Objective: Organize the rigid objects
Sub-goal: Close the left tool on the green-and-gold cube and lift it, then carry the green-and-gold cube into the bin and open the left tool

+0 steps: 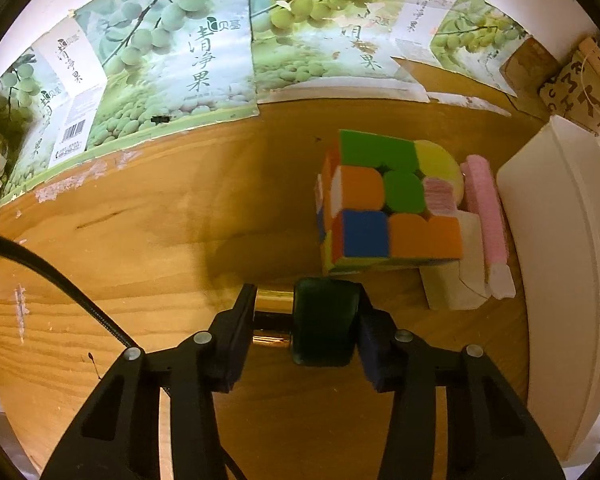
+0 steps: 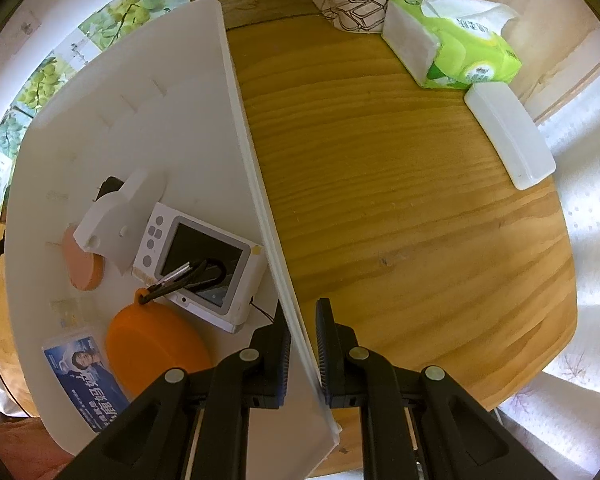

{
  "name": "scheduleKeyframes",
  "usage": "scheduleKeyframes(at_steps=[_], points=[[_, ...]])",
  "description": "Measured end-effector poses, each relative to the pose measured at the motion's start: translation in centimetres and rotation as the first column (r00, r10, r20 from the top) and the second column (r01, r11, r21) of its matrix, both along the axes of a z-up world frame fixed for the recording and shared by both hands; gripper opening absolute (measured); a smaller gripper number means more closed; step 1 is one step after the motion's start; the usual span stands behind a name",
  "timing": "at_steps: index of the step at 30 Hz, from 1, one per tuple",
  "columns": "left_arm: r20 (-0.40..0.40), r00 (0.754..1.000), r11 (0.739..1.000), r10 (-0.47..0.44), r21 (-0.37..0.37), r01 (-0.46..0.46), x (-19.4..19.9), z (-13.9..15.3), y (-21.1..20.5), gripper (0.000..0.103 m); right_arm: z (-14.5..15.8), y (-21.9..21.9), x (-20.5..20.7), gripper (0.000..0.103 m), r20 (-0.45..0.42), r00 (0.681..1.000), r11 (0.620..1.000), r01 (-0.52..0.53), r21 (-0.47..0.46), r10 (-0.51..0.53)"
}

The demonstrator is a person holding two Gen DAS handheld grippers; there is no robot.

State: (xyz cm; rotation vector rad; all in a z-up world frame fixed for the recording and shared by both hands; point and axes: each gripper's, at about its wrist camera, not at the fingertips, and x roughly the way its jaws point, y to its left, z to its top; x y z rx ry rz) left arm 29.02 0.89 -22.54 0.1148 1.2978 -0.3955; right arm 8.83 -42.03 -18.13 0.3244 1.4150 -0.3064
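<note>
**Getting a good hold on the little green-capped thing**

My left gripper point(image 1: 306, 328) pointed steeply down at the wooden bench point(image 1: 148, 248). Between its jaws sat a small thing with a dark green cap point(image 1: 326, 320) and a shiny gold body point(image 1: 272, 320). It lay sideways, end to end between the two pads. The jaws were narrow and looked snug on both ends, so I judged they were holding it. No earlier picture was there for me to check that.

Just beyond it stood a puzzle cube point(image 1: 384, 200) with many colours. A pink stick point(image 1: 486, 208) and a white block point(image 1: 456, 276) lay right beside the cube. The white bin point(image 1: 556, 248) stood to the right of them.

My right gripper point(image 2: 302, 344) pointed straight down. Its jaws were nearly closed on the thin wall of the bin point(image 2: 260, 184), pinching it to keep it steady. Inside the bin I saw a small white camera point(image 2: 204, 256), an orange round thing point(image 2: 156, 344), a card point(image 2: 84, 376) and a few white and peach pieces.

To do this step well, I thought I should lift slowly and straight up. A round gold body could slip or roll, so I would keep the squeeze even. I would keep clear of the cube, then carry the thing over the bin wall.
</note>
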Motion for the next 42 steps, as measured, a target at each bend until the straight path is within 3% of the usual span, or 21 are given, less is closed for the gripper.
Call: scheduleKeyframes(at_steps=[10,20,23,28,42], points=[[0.058,0.998,1.000,0.006,-0.021,-0.005,-3.6,3.0,-0.3,0.049,0.2,0.7,0.0,0.012,0.005,0.999,0.999,-0.040,-0.020,0.040],[0.126,0.991,0.997,0.053,-0.067,-0.045,-9.0,6.7,-1.4,0.049,0.1,0.1,-0.3,0.011,0.029,0.996,0.996,-0.086,0.033,0.086],[0.138,0.988,0.996,0.070,-0.060,-0.063,-10.7,7.5,-2.2,0.049,0.1,-0.2,-0.3,0.011,0.036,0.994,0.993,-0.105,0.054,0.103],[0.114,0.987,0.989,0.109,-0.110,-0.097,-13.1,8.6,-3.4,0.049,0.1,-0.7,-0.5,0.009,0.044,0.991,0.988,-0.132,0.085,0.129],[0.169,0.980,0.984,0.102,-0.164,-0.074,-18.2,11.3,-9.5,0.049,-0.5,-1.2,-1.1,0.008,0.029,0.983,0.974,-0.183,0.136,0.181]])
